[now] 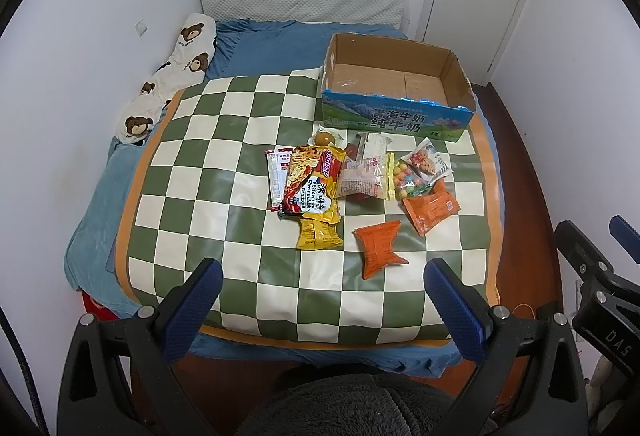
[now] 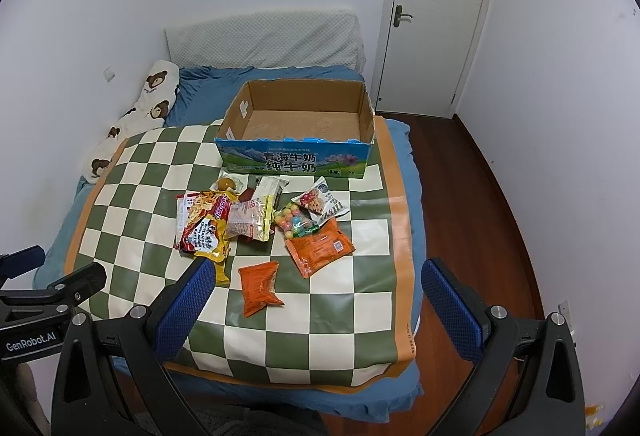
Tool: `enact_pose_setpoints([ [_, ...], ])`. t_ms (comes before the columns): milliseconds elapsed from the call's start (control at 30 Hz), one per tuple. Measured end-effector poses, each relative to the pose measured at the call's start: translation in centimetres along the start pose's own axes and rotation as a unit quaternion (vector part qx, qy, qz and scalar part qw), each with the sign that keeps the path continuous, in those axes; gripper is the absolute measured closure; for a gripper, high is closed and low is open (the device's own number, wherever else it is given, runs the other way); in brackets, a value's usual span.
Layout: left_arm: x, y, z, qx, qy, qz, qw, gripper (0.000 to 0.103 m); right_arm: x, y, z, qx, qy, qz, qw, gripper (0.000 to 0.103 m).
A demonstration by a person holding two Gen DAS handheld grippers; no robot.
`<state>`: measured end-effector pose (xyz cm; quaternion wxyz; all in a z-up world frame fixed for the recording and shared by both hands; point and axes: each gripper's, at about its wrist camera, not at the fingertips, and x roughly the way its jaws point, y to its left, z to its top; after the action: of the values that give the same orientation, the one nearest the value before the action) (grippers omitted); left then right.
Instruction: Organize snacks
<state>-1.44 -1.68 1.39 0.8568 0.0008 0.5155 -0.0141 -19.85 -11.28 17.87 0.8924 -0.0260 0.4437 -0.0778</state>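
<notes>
Since nothing is boxed yet, start with the loose small orange packet (image 2: 259, 288).
It lies alone at 6 o'clock of the snack pile (image 2: 256, 216), clear of the yellow pouch (image 2: 219, 268); the empty milk carton box (image 2: 296, 156) sits at 12 on the checkered mat (image 2: 320, 336). Right gripper (image 2: 316, 300) and left gripper (image 1: 320, 300) hover near the bed edge, both spread wide, holding nothing. Pinch the packet's crimped end, lift clear, drop it at the box's centre.
</notes>
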Motion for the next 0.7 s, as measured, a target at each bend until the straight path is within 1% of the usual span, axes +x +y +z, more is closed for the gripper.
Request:
enact_pose_setpoints([
  [700, 0.05, 0.59, 0.06, -0.002, 0.000, -0.003, 1.0000, 0.000, 0.01, 0.08, -0.07, 0.001, -0.001, 0.000, 1.000, 0.000],
])
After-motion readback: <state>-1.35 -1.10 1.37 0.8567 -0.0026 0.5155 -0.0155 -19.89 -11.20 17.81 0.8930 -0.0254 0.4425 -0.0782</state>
